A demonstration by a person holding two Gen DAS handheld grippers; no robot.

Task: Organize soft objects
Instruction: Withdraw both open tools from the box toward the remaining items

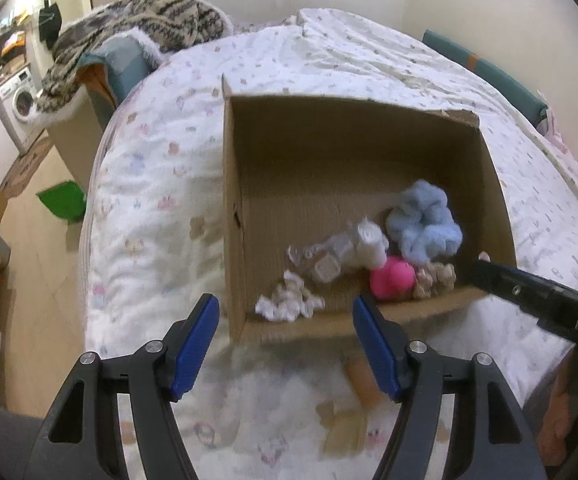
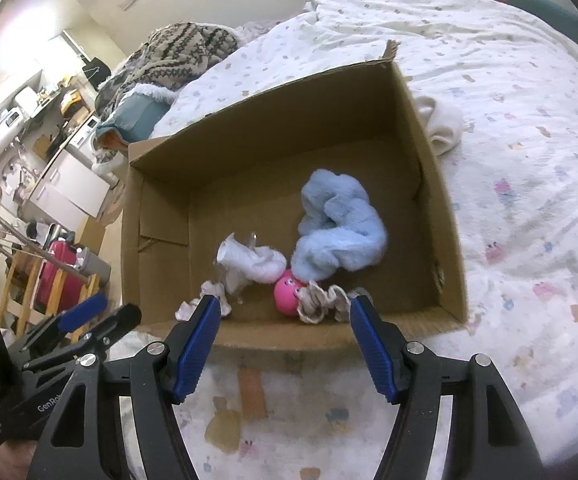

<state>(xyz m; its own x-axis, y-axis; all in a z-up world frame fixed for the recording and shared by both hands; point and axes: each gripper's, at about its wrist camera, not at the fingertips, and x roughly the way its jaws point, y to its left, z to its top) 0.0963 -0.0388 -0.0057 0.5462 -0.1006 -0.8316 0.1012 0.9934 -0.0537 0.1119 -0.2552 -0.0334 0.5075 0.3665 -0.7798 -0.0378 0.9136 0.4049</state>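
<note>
Blue ribbed pads line both claws, and both stand spread wide with nothing between them: the left claw [image 1: 285, 324] hangs just short of the near wall of the open brown cardboard box [image 1: 233, 184], and the right claw [image 2: 285, 324] hangs at that same wall further along, its pads framing the cluster inside. Empty and parted like this, they look placed for either a reach into the box or a turn away for the next piece; which one I cannot tell

Inside, the soft things are bunched against the near wall rather than spread over the floor, likely because that is the easiest place to let go from this side. Nearest the right claw lie a frilly beige fabric scrunchie [image 2: 321, 300] and a round pink toy ball with a face [image 2: 287, 292], touching each other. Behind them sit a white rolled sock [image 2: 249, 264] and a fluffy pale blue scrunchie [image 2: 337, 220], the largest piece. A small crumpled white-and-beige cloth [image 1: 289, 300] lies toward the left corner, beside some clear plastic packaging [image 1: 321, 260]

Outside the box, against its far right wall, a cream knitted item [image 2: 443, 124] rests on the white printed quilt [image 2: 529, 200] of the bed, seemingly not yet collected
</note>
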